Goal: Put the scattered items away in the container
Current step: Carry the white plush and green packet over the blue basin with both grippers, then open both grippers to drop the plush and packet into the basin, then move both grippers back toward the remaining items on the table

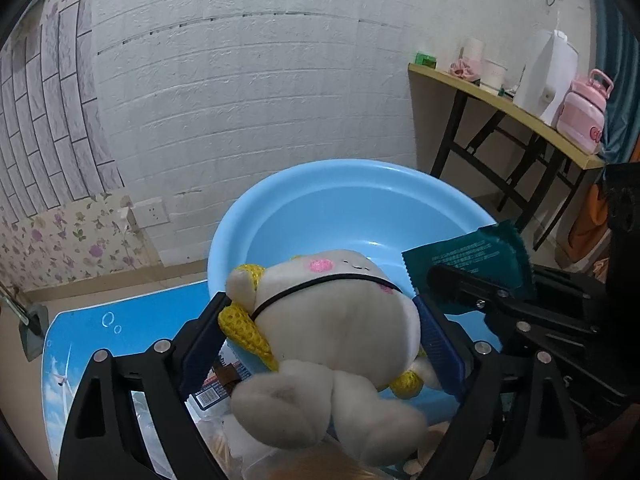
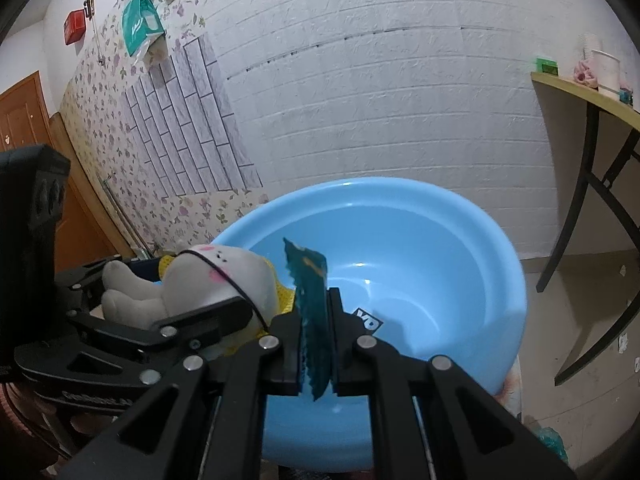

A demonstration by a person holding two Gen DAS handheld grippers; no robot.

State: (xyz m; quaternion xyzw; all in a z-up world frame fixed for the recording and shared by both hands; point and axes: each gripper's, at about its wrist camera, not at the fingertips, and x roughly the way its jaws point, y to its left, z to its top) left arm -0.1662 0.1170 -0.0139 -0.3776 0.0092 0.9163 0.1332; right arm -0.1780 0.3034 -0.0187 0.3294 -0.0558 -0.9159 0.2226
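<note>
A white plush toy (image 1: 332, 320) with pink cheeks and yellow knit trim hangs over the near rim of the light blue basin (image 1: 320, 168). My left gripper (image 1: 320, 304) has its blue pads (image 1: 436, 344) pressed against the toy's sides. In the right wrist view the same toy (image 2: 224, 276) sits between the left gripper's fingers (image 2: 200, 320), left of the basin (image 2: 400, 184). My right gripper (image 2: 314, 304) is shut on a dark teal snack packet (image 2: 310, 276), held upright over the basin's near edge. That packet (image 1: 468, 252) also shows at the right of the left wrist view.
The basin stands on a blue printed tabletop (image 1: 100, 328). Wrapped snack packets (image 1: 208, 396) lie under the left gripper. A side table (image 1: 520, 108) with a white kettle, cups and a pink bottle stands at the right by the white brick wall.
</note>
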